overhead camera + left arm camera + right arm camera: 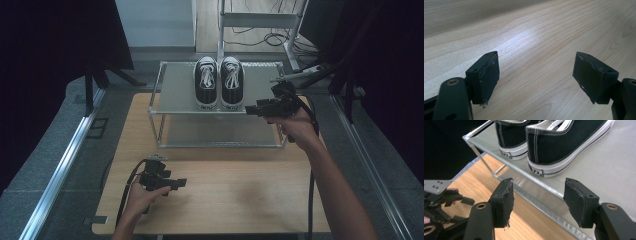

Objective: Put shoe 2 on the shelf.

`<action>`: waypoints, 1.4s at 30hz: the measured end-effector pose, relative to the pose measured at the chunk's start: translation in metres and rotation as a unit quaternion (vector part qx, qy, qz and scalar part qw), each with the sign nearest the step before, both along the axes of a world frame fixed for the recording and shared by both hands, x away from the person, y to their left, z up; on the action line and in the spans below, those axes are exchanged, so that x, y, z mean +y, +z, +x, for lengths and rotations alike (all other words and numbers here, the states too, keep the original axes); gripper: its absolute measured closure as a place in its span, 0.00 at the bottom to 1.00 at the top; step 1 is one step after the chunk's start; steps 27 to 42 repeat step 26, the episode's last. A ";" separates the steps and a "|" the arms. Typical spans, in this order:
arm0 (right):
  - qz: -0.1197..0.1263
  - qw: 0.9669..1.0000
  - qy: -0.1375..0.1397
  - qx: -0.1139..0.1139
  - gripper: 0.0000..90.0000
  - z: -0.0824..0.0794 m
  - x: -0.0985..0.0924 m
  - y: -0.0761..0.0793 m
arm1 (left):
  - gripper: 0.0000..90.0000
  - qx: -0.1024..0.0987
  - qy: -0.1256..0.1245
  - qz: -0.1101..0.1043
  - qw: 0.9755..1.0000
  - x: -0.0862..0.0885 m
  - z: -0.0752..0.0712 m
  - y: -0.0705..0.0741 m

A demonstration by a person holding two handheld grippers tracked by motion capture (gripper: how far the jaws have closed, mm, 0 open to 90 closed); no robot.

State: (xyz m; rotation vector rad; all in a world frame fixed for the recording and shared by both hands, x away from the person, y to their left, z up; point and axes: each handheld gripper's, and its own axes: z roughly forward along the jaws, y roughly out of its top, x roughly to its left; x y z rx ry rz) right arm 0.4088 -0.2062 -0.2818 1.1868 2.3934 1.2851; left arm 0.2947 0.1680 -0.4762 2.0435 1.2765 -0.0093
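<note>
A pair of black sneakers with white laces and soles stands on the top shelf of a metal rack point(175, 100): the left shoe point(206, 82) and the right shoe point(232, 82), heels toward me. My right gripper point(247, 109) hovers at the shelf's front right edge and points left toward the right shoe's heel. In the right gripper view its jaws point(537, 202) stand open and hold nothing, with the nearer shoe point(564, 142) just beyond them. My left gripper point(181, 183) rests low over the wooden table point(240, 200), open point(534, 75) over bare wood.
The rack has a lower shelf point(215, 132) under the top one and thin metal posts at its corners. Dark curtains flank the table. Cables and a metal frame point(260, 20) stand behind the rack. The left gripper point(449, 200) appears at the lower left of the right gripper view.
</note>
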 end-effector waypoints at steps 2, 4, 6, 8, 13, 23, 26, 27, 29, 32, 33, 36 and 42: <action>0.001 1.000 0.004 -0.001 0.46 -0.003 -0.003 -0.004 | 0.24 0.000 -0.001 0.000 1.000 -0.001 0.000 0.000; 0.001 1.000 0.007 0.000 0.46 -0.006 -0.004 -0.008 | 0.24 0.000 0.000 0.001 1.000 -0.001 0.000 0.000; 0.002 1.000 0.013 0.001 0.46 -0.009 -0.006 -0.013 | 0.24 0.000 -0.001 0.001 1.000 -0.001 0.000 0.000; 0.003 1.000 0.016 0.003 0.46 -0.011 -0.008 -0.018 | 0.24 0.001 0.000 0.001 1.000 -0.001 0.000 0.000; 0.001 1.000 0.021 0.012 0.46 -0.015 -0.010 -0.033 | 0.24 0.001 -0.002 0.001 1.000 -0.002 0.000 -0.001; -0.004 0.999 0.020 0.025 0.46 -0.018 -0.015 -0.056 | 0.24 -0.002 0.000 -0.003 1.000 -0.002 0.000 0.001; -0.001 1.000 0.021 0.023 0.46 -0.019 -0.015 -0.055 | 0.24 -0.002 -0.001 -0.003 1.000 -0.003 0.000 0.001; -0.001 1.000 0.021 0.023 0.46 -0.019 -0.015 -0.055 | 0.24 -0.002 -0.001 -0.003 1.000 -0.003 0.000 0.001; -0.001 1.000 0.021 0.023 0.46 -0.019 -0.015 -0.055 | 0.24 -0.002 -0.001 -0.003 1.000 -0.003 0.000 0.001; -0.001 1.000 0.021 0.023 0.46 -0.019 -0.015 -0.055 | 0.24 -0.002 -0.001 -0.003 1.000 -0.003 0.000 0.001; -0.001 1.000 0.021 0.023 0.46 -0.019 -0.015 -0.055 | 0.24 -0.002 -0.001 -0.003 1.000 -0.003 0.000 0.001; -0.001 1.000 0.021 0.023 0.46 -0.019 -0.015 -0.055 | 0.24 -0.002 -0.001 -0.003 1.000 -0.003 0.000 0.001; -0.001 1.000 0.021 0.023 0.46 -0.019 -0.015 -0.055 | 0.24 -0.002 -0.001 -0.003 1.000 -0.003 0.000 0.001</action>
